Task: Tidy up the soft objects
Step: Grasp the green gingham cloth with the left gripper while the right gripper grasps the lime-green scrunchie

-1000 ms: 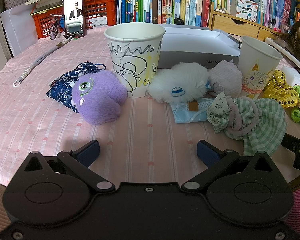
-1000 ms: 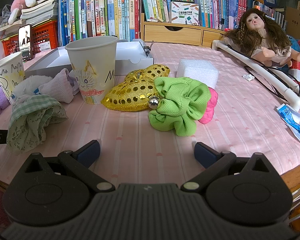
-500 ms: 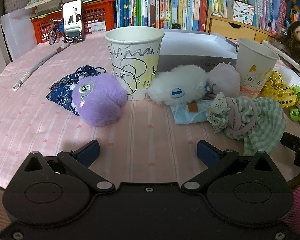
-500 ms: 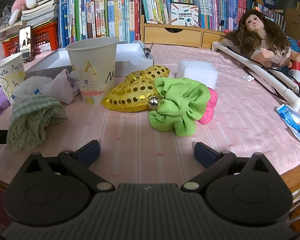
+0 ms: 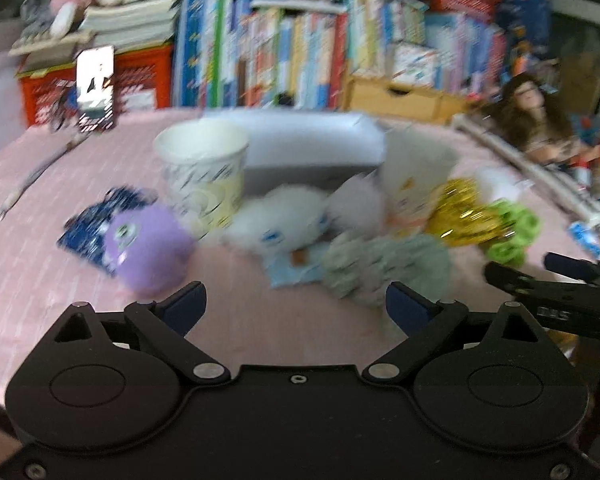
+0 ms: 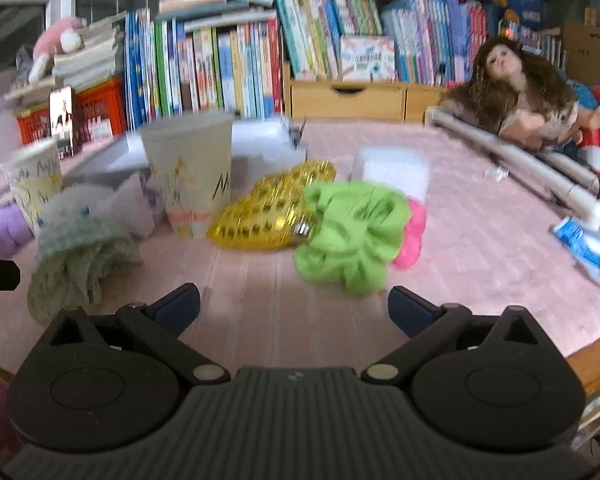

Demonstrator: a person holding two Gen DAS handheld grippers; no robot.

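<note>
While both frames are smearing with motion blur, the left gripper [image 5: 296,306] is hanging tilted down over the near edge of the pink striped tablecloth [image 5: 32,264], its blue-padded jaws standing wide but closing a little, with only bare cloth between them. Nothing is being held. At the right margin of the left wrist view, the dark fingers of the right gripper [image 5: 540,276] are poking in beside it.

The right gripper [image 6: 294,306] is likewise angling downward over the cloth, jaws spread wide and gripping nothing.

Just ahead of the left gripper, the round purple plush toy [image 5: 150,250] is lying on the cloth, overlapping the navy patterned fabric pouch [image 5: 90,232] behind it. To the right, the crumpled green checked cloth bundle [image 5: 388,270] is sitting next to a pale blue face mask [image 5: 288,270]. Behind those, the fluffy white plush [image 5: 276,220] and a pale lilac knitted piece [image 5: 356,204] are resting between two paper cups: the scribbled white paper cup [image 5: 202,172] and the paper cup with a cat drawing [image 6: 190,176].

Ahead of the right gripper, the lime green fabric scrunchie [image 6: 348,236] is touching the gold sequinned pouch [image 6: 268,212] on one side and a bright pink soft piece [image 6: 410,236] on the other. A white foam block [image 6: 392,170] is sitting just behind.

Farther back, a grey-white flat box [image 5: 300,148] is lying on the cloth, a long-haired doll [image 6: 516,88] is leaning at the right, and rows of books [image 6: 228,68] are lining the rear.
</note>
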